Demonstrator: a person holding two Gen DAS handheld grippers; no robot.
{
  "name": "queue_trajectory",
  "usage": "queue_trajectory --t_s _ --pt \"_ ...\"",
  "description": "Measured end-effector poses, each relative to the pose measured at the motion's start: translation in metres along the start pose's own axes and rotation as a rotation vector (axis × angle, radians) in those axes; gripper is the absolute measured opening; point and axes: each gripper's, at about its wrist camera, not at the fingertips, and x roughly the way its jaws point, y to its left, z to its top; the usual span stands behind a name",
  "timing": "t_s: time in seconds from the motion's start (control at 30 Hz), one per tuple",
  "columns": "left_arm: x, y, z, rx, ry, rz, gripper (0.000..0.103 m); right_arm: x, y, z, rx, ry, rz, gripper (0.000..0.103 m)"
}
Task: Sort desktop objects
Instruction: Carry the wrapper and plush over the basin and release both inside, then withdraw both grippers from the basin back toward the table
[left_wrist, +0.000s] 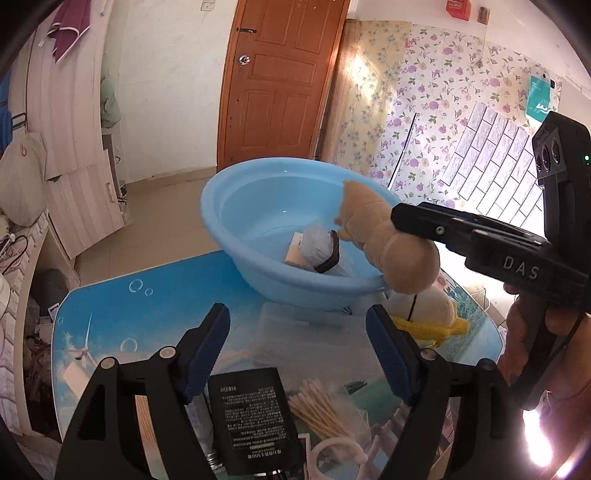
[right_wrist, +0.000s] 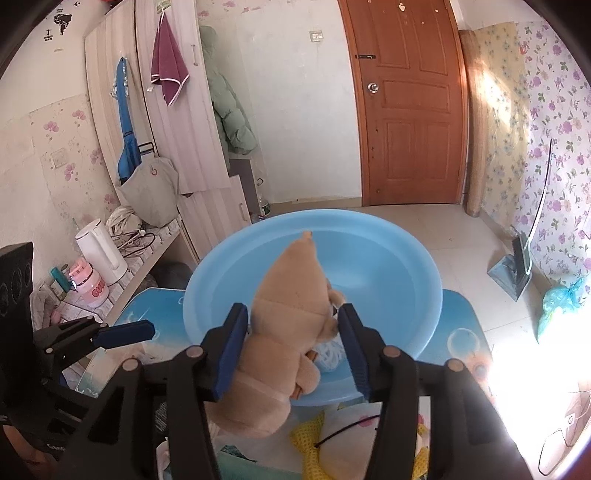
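Note:
A tan plush toy (right_wrist: 284, 332) hangs tilted over the near rim of the blue basin (right_wrist: 406, 258), with my right gripper (right_wrist: 293, 347) shut on its body. In the left wrist view that gripper (left_wrist: 397, 221) reaches in from the right with the toy (left_wrist: 388, 254). Inside the basin (left_wrist: 221, 206) lie a white bundle with a dark band (left_wrist: 317, 251) and a cream block (left_wrist: 293, 253). My left gripper (left_wrist: 297, 347) stands open and holds nothing, above a clear plastic box (left_wrist: 291, 328), a black box (left_wrist: 251, 417) and a bag of cotton swabs (left_wrist: 317, 406).
A yellow and cream plush (left_wrist: 432, 314) lies on the sky-print table (left_wrist: 147, 295) right of the basin. A white ring (left_wrist: 332, 450) sits by the swabs. A side counter on the left carries a white kettle (right_wrist: 99, 251) and a pink bottle (right_wrist: 92, 288).

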Motion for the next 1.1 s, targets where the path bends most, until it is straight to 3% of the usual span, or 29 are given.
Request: queue_trajectory --t_s 0.2,0.73,1.1 --pt "-0.007 0.009 -0.016 -0.027 0.018 0.016 0.079 -0.015 -0.003 -0.006 0.029 -0.021 -0.011 0.056" --pt "-0.023 0.015 -0.049 -0.076 0.052 0.061 0.080 -0.031 -0.012 -0.038 0.024 0.028 -0.047 0.056" --pt "-0.027 0.026 -0.056 -0.115 0.055 0.073 0.093 -0.034 -0.027 -0.061 0.032 0.085 -0.109 0.056"
